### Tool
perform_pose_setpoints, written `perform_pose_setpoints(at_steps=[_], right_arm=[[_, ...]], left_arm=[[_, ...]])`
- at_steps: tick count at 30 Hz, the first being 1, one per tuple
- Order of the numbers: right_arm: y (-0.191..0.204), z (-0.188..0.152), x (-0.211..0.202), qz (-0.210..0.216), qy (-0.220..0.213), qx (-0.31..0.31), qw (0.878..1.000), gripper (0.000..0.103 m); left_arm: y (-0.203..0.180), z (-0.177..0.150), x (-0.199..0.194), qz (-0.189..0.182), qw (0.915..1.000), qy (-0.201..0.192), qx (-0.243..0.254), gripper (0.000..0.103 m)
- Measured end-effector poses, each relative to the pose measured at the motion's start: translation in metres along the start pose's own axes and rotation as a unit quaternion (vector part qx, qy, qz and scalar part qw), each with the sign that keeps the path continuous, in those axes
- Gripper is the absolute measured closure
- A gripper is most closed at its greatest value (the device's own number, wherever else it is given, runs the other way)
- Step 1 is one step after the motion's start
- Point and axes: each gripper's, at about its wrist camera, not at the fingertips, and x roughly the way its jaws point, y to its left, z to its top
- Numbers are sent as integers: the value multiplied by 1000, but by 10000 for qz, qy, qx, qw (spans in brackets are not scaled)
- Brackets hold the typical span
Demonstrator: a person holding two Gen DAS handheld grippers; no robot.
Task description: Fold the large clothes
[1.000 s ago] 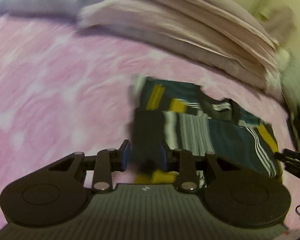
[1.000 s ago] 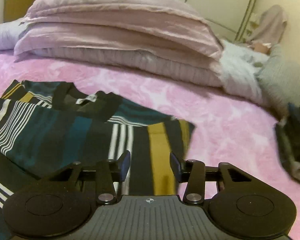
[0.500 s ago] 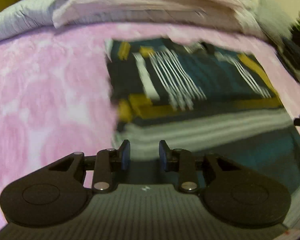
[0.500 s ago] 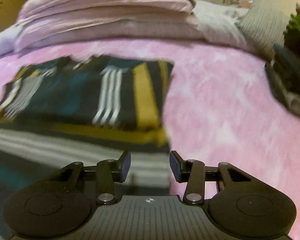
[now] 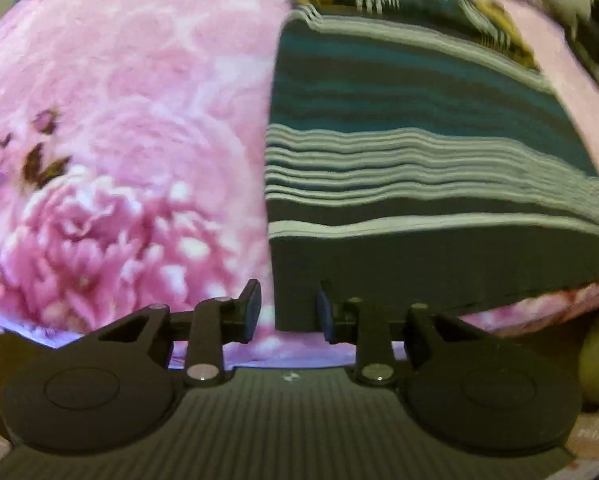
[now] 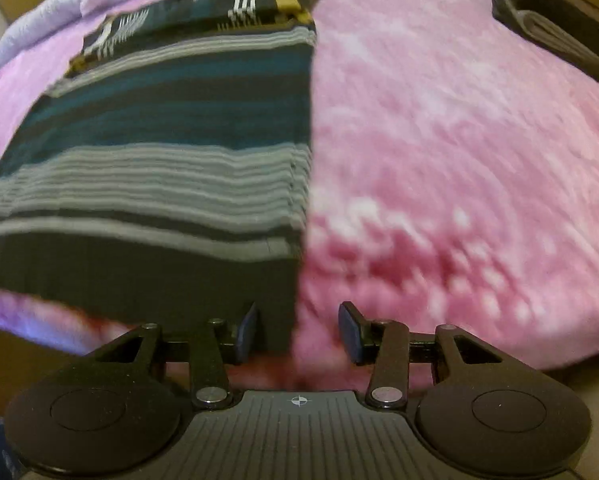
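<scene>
- You are in a home bedroom: a fluffy pink blanket printed with large peony flowers covers the bed from edge to edge.
- A dark knitted garment with teal, grey and mustard stripes lies spread flat on it.
- At the far side in the right wrist view you can see folded pale lilac bedding.

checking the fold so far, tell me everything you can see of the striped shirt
The striped shirt is a soft knit with black, teal, grey-white and mustard bands. It lies flat on the pink floral blanket, long edges straight, the far end folded over so its stripes run crosswise. The black hem is nearest. The left tongs straddle the near left corner and the right tongs the near right corner, both open, not clamped.
</scene>
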Motion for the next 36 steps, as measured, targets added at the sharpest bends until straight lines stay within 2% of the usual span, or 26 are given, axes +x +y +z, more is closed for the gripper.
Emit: perform_pose_setpoints(at_steps=[3, 6, 10, 14, 19, 25, 27, 29, 30, 31, 32, 33, 34, 35, 36], right_arm=[[-15, 1, -19, 314, -413, 320, 9981, 62], [-37, 14, -17, 934, -782, 1024, 9873, 56], [-62, 36, 8, 1672, -1076, 1691, 9653, 54], [-82, 55, 53, 2359, -915, 2143, 9434, 54], [-86, 53, 64, 3020, -893, 2046, 9268, 54], [-67, 1, 45, 3158, -1103, 2203, 9163, 55], [-62, -11, 43, 3326, -1017, 2313, 9086, 55], [-59, -16, 43, 3329, -1053, 2396, 9059, 55], [-60, -15, 45, 3359, -1065, 2482, 9023, 56], [-61, -13, 48, 3354, -1067, 2603, 8991, 62], [-62, -11, 51, 3298, -1042, 2693, 8988, 80], [-62, -9, 53, 3195, -988, 2752, 9013, 92], [-62, -7, 56, 3107, -927, 2805, 9034, 100], [-62, -8, 53, 3088, -961, 2801, 9039, 100], [-60, -9, 48, 3037, -1021, 2743, 9067, 100]], left_arm=[[7, 7, -18, -310, 9980, -493, -243, 76], [17, 30, -2, -618, 9938, -748, -540, 72], [41, 58, 42, -1035, 9874, -776, -911, 68], [58, 72, 80, -1493, 9799, -759, -1088, 68], [74, 51, 82, -2114, 9661, -1040, -1056, 68], [90, 0, 67, -2957, 9424, -945, -1244, 70], [93, -9, 68, -3243, 9323, -836, -1365, 70], [94, -9, 71, -3346, 9279, -918, -1363, 70], [94, -8, 74, -3394, 9246, -949, -1447, 74], [96, -4, 79, -3450, 9198, -965, -1598, 82], [97, -2, 84, -3437, 9180, -961, -1727, 88], [97, 0, 87, -3367, 9197, -902, -1806, 96], [99, 1, 89, -3425, 9157, -901, -1897, 96], [100, 0, 86, -3425, 9148, -948, -1919, 96], [99, -2, 81, -3360, 9179, -1008, -1854, 97]])
